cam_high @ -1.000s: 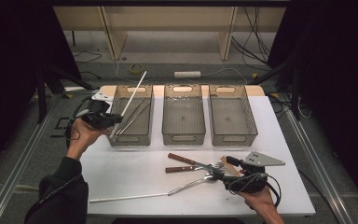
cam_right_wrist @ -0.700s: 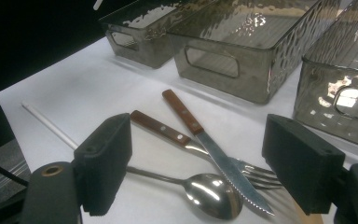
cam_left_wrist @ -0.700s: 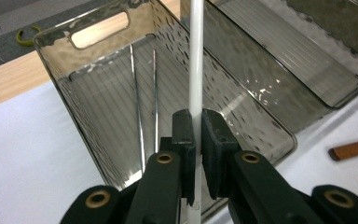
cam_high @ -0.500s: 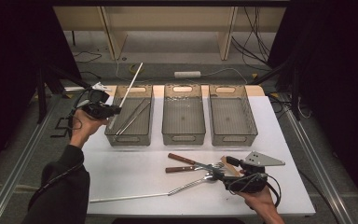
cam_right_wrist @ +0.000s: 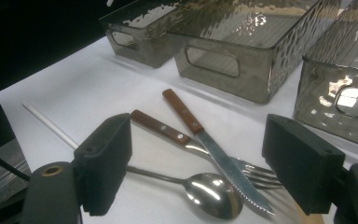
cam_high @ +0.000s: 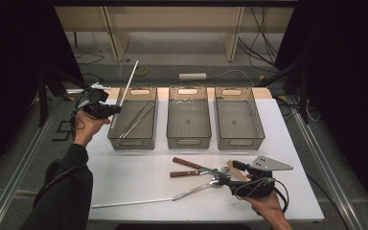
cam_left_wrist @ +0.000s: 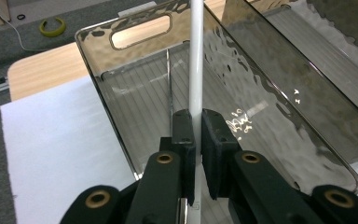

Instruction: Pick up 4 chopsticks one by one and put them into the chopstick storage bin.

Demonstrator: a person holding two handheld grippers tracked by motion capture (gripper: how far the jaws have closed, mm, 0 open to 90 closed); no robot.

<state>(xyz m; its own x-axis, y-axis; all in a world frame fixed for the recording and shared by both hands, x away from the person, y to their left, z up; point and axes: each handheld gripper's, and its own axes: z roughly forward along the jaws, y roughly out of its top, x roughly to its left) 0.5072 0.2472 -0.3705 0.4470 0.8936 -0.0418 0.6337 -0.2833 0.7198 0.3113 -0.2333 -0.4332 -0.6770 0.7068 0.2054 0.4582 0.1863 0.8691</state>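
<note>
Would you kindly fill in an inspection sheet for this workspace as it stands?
Surface: white table, wooden strip at its far edge.
Job's things: white rod clamped over the left bin, which holds thin rods.
Clutter: knife, fork, spoon, another long rod; middle bin and right bin.
Grippers: left hand-held gripper shut on the rod; right hand-held gripper open above the cutlery.
Cables: one trails from each gripper; more on the floor.
Surroundings: dark curtains, wooden frame behind.

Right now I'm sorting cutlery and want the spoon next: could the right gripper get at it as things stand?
Probably yes. The right gripper stands open just before the spoon, whose bowl lies bare on the table; only the knife lies against its far edge, across the fork.
</note>
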